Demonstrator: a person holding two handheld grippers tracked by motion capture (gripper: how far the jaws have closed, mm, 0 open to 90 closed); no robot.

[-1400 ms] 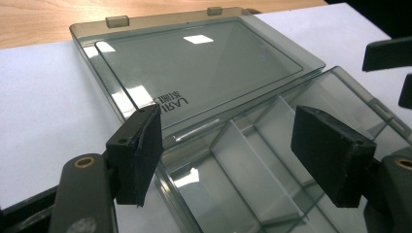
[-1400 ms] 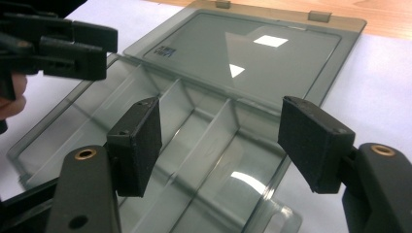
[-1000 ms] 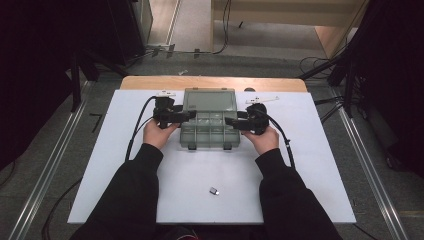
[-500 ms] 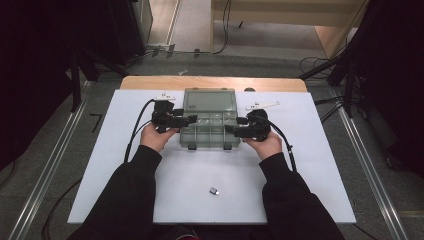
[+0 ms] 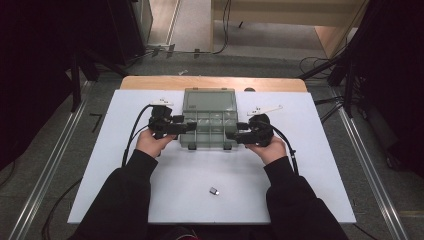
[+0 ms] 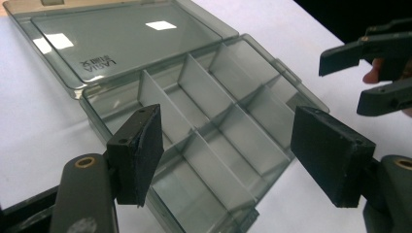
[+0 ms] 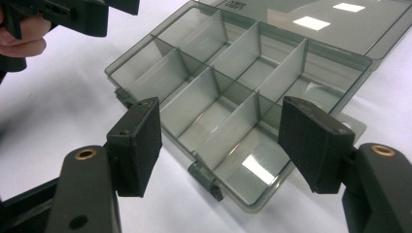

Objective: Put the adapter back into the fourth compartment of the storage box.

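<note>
So the white worktop [image 5: 150, 200] takes up most of the high view, and sitting on it between the two tools is a smoky clear plastic organizer box [image 5: 209, 131] with its lid [image 5: 209, 101] flipped fully open and lying flat on the far side. Inside, the dividers [image 7: 214, 97] split the tray into a grid of compartments, and they all look empty from both tool cameras.

The left tool [image 5: 186, 126] sits at the box's left edge and the right tool [image 5: 231, 135] at its right edge, both pointing inward at each other. Both have their jaws spread wide with nothing between the pads; in the gripper views the box just lies beyond the gap.

A latch tab [image 7: 204, 177] sticks out of the front wall just ahead of the right tool. Closer to the person than either tool, well apart from the box, is a tiny metal bit [image 5: 214, 190], too small to identify.
</note>
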